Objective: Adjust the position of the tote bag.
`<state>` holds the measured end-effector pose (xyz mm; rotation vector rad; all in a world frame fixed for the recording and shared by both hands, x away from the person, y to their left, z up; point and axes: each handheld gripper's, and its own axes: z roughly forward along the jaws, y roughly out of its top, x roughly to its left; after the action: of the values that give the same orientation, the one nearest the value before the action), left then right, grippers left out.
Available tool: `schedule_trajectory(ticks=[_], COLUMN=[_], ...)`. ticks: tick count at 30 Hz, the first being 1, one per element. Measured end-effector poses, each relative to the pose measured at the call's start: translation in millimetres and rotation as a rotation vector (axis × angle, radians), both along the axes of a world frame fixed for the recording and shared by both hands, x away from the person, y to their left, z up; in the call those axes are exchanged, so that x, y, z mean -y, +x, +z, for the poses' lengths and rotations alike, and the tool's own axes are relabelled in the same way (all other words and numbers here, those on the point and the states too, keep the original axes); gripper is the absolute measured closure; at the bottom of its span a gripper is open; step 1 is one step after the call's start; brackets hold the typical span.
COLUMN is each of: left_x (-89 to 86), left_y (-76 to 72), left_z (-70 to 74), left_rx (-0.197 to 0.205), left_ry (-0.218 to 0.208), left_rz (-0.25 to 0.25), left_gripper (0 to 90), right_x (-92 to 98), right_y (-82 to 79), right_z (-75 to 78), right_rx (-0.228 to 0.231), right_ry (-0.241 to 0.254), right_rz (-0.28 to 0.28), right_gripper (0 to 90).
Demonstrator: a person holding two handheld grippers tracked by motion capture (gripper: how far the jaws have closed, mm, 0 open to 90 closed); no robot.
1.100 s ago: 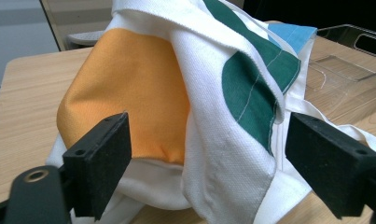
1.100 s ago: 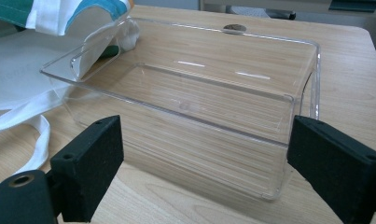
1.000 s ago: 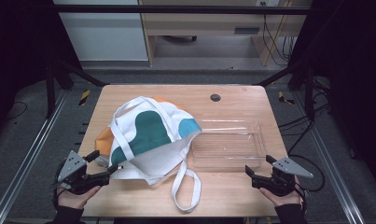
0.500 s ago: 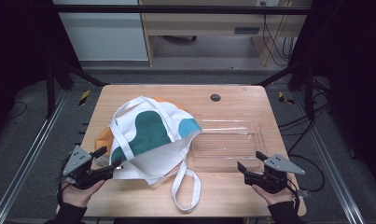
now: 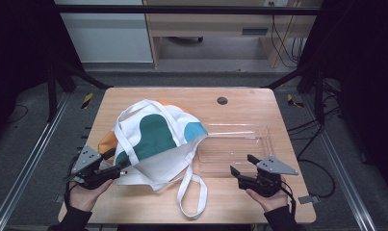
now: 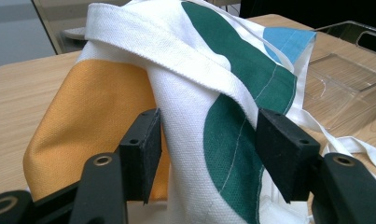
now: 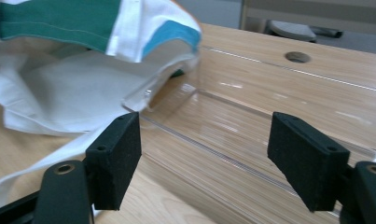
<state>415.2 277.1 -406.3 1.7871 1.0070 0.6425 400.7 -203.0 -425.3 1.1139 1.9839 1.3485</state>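
A white tote bag (image 5: 153,139) with green, blue and orange patches lies on the left half of the wooden table (image 5: 288,110), one strap (image 5: 191,192) looping toward the front edge. Its right side drapes over the left end of a clear plastic tray (image 5: 259,139). My left gripper (image 5: 118,166) is at the bag's near left edge. In the left gripper view (image 6: 206,149) a fold of the bag (image 6: 195,93) stands between the jaws, which have just been closing. My right gripper (image 5: 242,164) is at the tray's near wall, its jaws (image 7: 204,158) also just closing, apart over the tray (image 7: 251,140).
A small round dark hole (image 5: 222,100) sits in the tabletop near the far edge. Black frame rails run along both sides of the table. A wooden desk (image 5: 211,29) with cables stands beyond the far edge.
Both grippers have moved forward from the table's front edge. The left one has come up to the bag, with fabric now between its jaws. The right one has shifted left toward the tray.
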Motion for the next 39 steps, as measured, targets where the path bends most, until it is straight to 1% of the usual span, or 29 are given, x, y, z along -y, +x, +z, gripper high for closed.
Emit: schedule_trajectory(ticks=[1, 2, 3, 4, 5, 6, 7, 10, 11, 13, 15, 16, 19, 20, 21, 22, 23, 24, 25, 26, 27, 30, 31, 34, 35, 36, 37, 38, 39], left_x=[-0.2, -0.2, -0.6, -0.6, -0.1, -0.1, 1.3, 2.6, 3.5, 3.5, 2.6, 2.2, 1.0, 1.1, 1.6, 1.6, 2.0, 1.9, 1.5, 1.3, 0.8, 1.1, 1.4, 1.5, 2.2, 2.2, 2.6, 2.6, 2.1], left_y=[0.3, 0.3, 0.5, 0.5, -0.5, -0.5, -2.7, -5.4, -8.4, -9.1, -9.4, -9.3, -8.5, -8.4, -8.9, -8.9, -9.6, -9.8, -9.9, -9.8, -9.1, -9.2, -8.7, -8.8, -8.7, -8.7, -8.7, -8.7, -8.4], left_z=[-0.1, -0.1, -0.1, -0.1, -0.4, -0.4, -1.4, -2.7, -4.6, -5.5, -7.7, -8.3, -10.6, -11.4, -12.0, -12.0, -11.8, -12.0, -11.9, -11.8, -11.8, -11.6, -10.9, -10.1, -9.2, -9.2, -8.4, -8.4, -8.2], left_rx=[-0.006, -0.006, -0.013, -0.013, -0.015, -0.015, -0.021, -0.024, -0.026, -0.031, -0.046, -0.053, -0.066, -0.064, -0.05, -0.05, -0.039, -0.032, -0.029, -0.034, -0.049, -0.046, -0.057, -0.061, -0.063, -0.063, -0.061, -0.061, -0.064], left_ry=[-0.002, -0.002, -0.005, -0.005, -0.001, -0.001, 0.005, 0.013, 0.026, 0.028, 0.02, 0.017, 0.025, 0.032, 0.05, 0.05, 0.042, 0.032, 0.025, 0.019, 0.006, 0.011, 0.012, 0.009, 0.019, 0.019, 0.02, 0.02, 0.016], left_rz=[0.001, 0.001, -0.002, -0.002, -0.002, -0.002, -0.005, -0.005, -0.005, -0.006, -0.004, -0.003, 0.0, -0.002, -0.004, -0.004, -0.007, -0.017, -0.02, -0.014, -0.011, -0.003, 0.005, 0.012, 0.02, 0.02, 0.024, 0.024, 0.026], left_gripper=[42.4, 43.2, 44.7, 44.9, 44.9, 44.3, 42.3, 37.7, 36.2, 35.0, 35.1, 35.1, 39.5, 43.0, 44.2, 45.9, 49.7, 49.7, 51.2, 51.2, 51.3, 52.4, 54.2, 56.8, 59.2, 60.8, 62.1, 63.0, 63.8], right_x=[-10.5, -10.5, -20.9, -24.9, -31.1, -31.1, -39.9, -46.9, -52.6, -54.8, -64.8, -64.8, -74.6, -81.8, -85.6, -85.6, -94.7, -94.7, -101.8, -101.8, -109.3, -116.7, -124.1, -131.5, -139.3, -139.3, -146.8, -146.8, -153.9], right_y=[1.1, 1.1, 2.1, 2.6, 3.2, 3.2, 4.1, 4.2, 5.1, 5.7, 7.6, 7.6, 8.9, 9.6, 9.9, 9.9, 10.6, 10.6, 11.1, 11.1, 12.1, 13.5, 15.3, 17.5, 20.2, 20.2, 23.7, 23.7, 27.1], right_z=[1.1, 1.1, 2.1, 2.3, 2.7, 2.7, 3.2, 3.8, 4.3, 4.5, 4.0, 4.0, 2.6, 2.0, 1.8, 1.8, 1.2, 1.2, 0.6, 0.6, -0.7, -2.1, -3.5, -5.3, -7.4, -7.4, -10.0, -10.0, -13.0], right_rx=[-0.003, -0.003, -0.008, -0.009, -0.011, -0.011, -0.012, -0.013, -0.012, -0.012, -0.025, -0.025, -0.031, -0.037, -0.04, -0.04, -0.043, -0.043, -0.046, -0.046, -0.049, -0.05, -0.056, -0.054, -0.057, -0.057, -0.068, -0.068, -0.075], right_ry=[0.0, 0.0, 0.005, 0.009, 0.011, 0.011, 0.015, 0.018, 0.028, 0.028, 0.031, 0.031, 0.025, 0.024, 0.025, 0.025, 0.02, 0.02, 0.018, 0.018, 0.02, 0.02, 0.026, 0.029, 0.026, 0.026, 0.02, 0.02, 0.015], right_rz=[0.03, 0.03, 0.062, 0.073, 0.089, 0.089, 0.11, 0.124, 0.134, 0.139, 0.152, 0.152, 0.169, 0.184, 0.192, 0.192, 0.207, 0.207, 0.219, 0.219, 0.23, 0.234, 0.237, 0.233, 0.235, 0.235, 0.236, 0.236, 0.235], right_gripper=[27.9, 27.9, 29.9, 30.8, 31.6, 31.6, 33.2, 34.7, 36.2, 36.8, 37.5, 37.5, 38.4, 39.5, 40.0, 40.0, 41.2, 41.2, 42.4, 42.4, 43.5, 44.9, 46.2, 48.4, 49.2, 49.2, 49.6, 49.6, 50.6])
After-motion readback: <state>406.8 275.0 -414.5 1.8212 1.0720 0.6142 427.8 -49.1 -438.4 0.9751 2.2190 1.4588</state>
